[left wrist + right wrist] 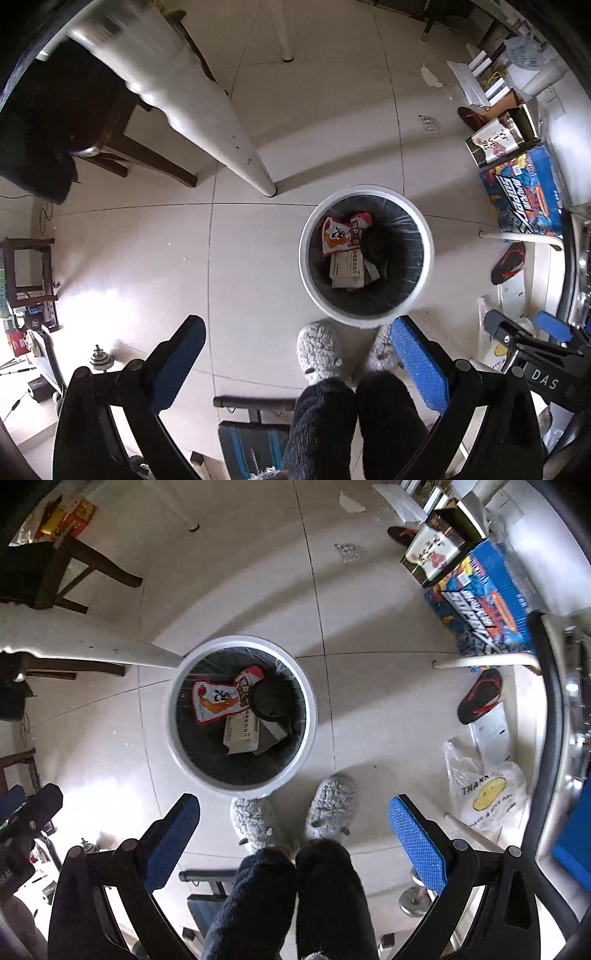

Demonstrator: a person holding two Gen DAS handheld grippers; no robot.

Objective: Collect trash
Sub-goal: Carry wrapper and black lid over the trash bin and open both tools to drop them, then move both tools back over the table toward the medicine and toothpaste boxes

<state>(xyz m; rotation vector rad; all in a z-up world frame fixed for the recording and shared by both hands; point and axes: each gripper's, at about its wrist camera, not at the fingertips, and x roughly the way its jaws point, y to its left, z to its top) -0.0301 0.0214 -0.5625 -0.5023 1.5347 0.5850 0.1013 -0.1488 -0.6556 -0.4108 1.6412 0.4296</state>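
So, both grippers point straight down at the floor, jaws spread as wide as they go, nothing btwn the pads. Left gripper (297, 360) has only floor tile and the person's grey slippers (319, 349) in its gap; right gripper (294, 832) likewise, w/ slippers and dark trouser legs below it.

Outward from there: the white bin (366, 256) w/ dark liner stands on the floor just ahead of the slippers, beside a white table leg (221, 136). In it lie a red-and-white snack bag (337, 236), a flat card box (347, 271) and a dark round lid-like thing; so some trash is already in.

Trash not yet collected, as I judge it: a torn white paper scrap (432, 77) and a small silvery blister-type pack (428, 123), both loose on the tile well beyond the bin, up and to the right in both views. The pack is the closer of the two; its long axis runs roughly away from the person. In the right wrist view the pack (347, 552) sits nearer centre line, so right gripper looks the handier one, prob. A reach fwd past the bin is needed. Thin flat pack on tile = hard pinch, may slide.
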